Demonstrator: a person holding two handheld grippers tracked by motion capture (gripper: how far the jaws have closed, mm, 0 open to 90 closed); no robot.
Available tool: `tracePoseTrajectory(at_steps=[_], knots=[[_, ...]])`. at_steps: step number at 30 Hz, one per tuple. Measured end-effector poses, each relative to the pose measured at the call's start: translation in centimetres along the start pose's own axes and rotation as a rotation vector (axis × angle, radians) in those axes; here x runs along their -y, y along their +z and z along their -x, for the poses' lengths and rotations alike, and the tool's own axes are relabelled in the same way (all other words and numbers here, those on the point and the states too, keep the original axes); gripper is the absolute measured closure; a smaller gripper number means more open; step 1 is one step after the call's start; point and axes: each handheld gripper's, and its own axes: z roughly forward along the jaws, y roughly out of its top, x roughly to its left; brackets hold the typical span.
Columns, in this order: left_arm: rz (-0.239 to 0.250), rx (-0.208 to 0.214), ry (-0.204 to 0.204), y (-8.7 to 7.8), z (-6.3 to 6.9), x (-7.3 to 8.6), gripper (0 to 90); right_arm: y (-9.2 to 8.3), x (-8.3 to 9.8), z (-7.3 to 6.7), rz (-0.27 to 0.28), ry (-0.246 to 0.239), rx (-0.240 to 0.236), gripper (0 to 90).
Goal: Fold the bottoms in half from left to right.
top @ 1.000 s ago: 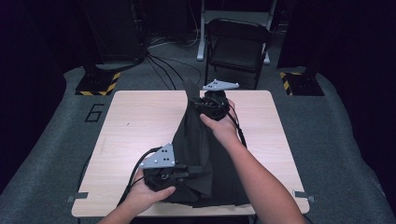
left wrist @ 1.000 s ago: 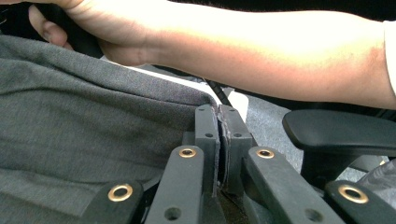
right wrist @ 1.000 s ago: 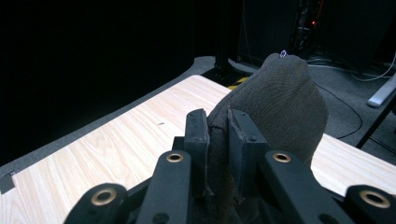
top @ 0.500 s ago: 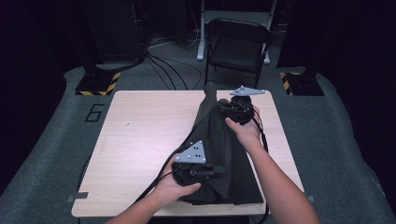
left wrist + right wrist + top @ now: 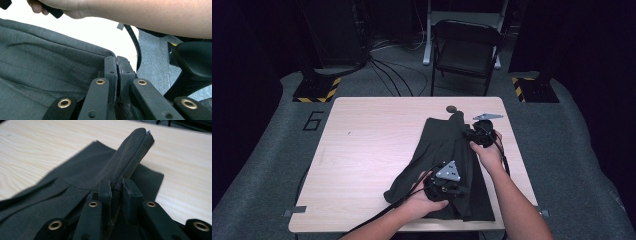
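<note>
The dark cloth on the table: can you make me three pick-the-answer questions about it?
1. Where does the dark cloth lie on the table?
A. right half
B. far left corner
C. on the chair

2. How many grippers pinch it?
A. none
B. one
C. two

3. How do the right gripper's fingers stand?
A. wide open
B. shut on a fold
C. shut on a cup

Answers:
1 A, the high view shows it on the right, reaching the near edge.
2 C, the left gripper clamps an edge and the right a raised fold.
3 B, the fold sticks up between them.
</note>
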Motion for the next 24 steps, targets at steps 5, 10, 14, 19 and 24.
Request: tracePoseTrajectory(at_steps=[5, 10, 14, 19, 24], knots=[[0.013, 0.020, -0.034, 1.0, -0.5, 0.1, 87.2, 0.6, 1.2, 0.8, -0.014, -0.017, 0.043, 77.4], [0.009, 0.032, -0.064, 2.1, -0.8, 0.3, 87.0, 1.1, 2.0, 1.4, -0.030, -0.023, 0.075, 76.5], [-0.008, 0.058, -0.080, 3.0, -0.7, 0.7, 83.3, 1.7, 2.5, 1.5, -0.061, -0.012, 0.102, 76.2], [0.025, 0.023, -0.027, 1.2, 0.3, 0.3, 72.2, 2.5, 3.5, 1.8, -0.088, -0.009, 0.128, 76.3], [0.030, -0.065, -0.037, -2.0, -0.5, 1.3, 62.5, 2.9, 4.6, 2.2, -0.109, 0.016, 0.148, 76.0]])
